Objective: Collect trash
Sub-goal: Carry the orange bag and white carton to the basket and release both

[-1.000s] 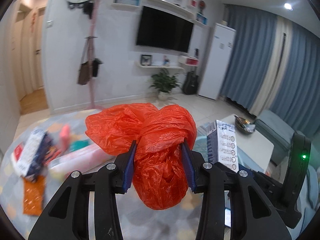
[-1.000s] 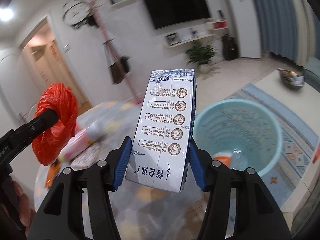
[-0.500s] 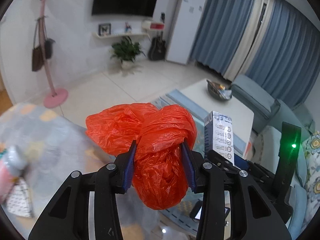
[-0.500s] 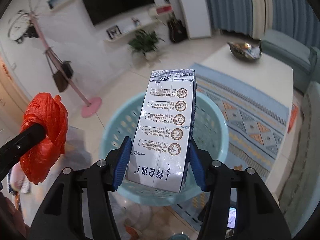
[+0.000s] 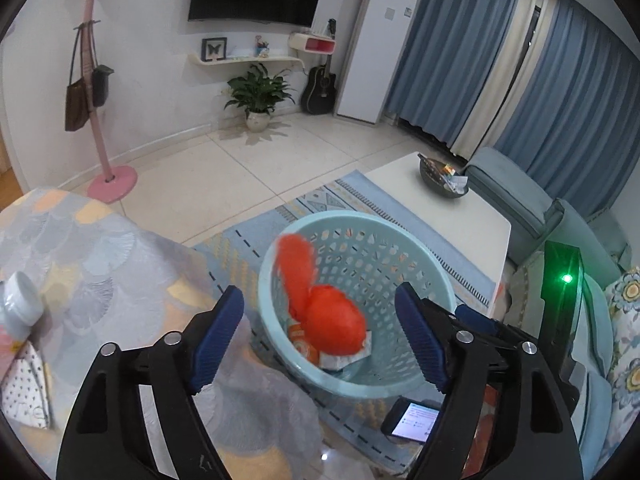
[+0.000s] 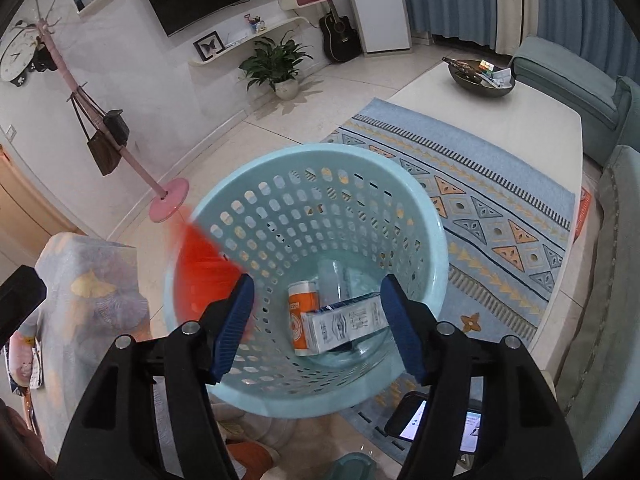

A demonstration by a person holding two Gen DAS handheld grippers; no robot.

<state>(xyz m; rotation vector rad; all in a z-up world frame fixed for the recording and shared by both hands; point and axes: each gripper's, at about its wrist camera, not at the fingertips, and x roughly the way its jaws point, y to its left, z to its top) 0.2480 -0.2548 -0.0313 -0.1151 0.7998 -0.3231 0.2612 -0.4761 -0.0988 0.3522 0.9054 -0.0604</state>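
So your big pale-blue basket (image 6: 434, 216) sits on the patterned rug (image 6: 492, 184), right beside the edge of the desk (image 5: 92, 256) with the flowery cloth, and both of your hand-held grippers hang over its mouth, pointing down into it.

Your left hand-held gripper (image 5: 320, 340) has its jaws opening, blue pads well apart, and nothing is pressed between them. The red plastic bag (image 5: 328, 320) is loose below the pads, inside the basket's rim, and it's smeared with motion blur, so I can't tell whether it has reached the bottom. From the right wrist view it shows as a red blur against the basket's left wall.

Your right hand-held gripper (image 6: 316, 320) is opening too, pads apart with nothing touching them. The white-and-blue carton (image 6: 344, 326) lies on its side at the bottom of the basket, tilted, leaning on an orange-and-white container (image 6: 299, 318). There's some clear plastic (image 6: 336, 276) behind them, hard to make out.

On the desk's left edge, in the left wrist view, a white-capped bottle (image 5: 18, 308) lies by a dotted paper packet (image 5: 26, 388). A phone (image 5: 412, 420) with a lit screen lies on the floor below the basket in the frame.
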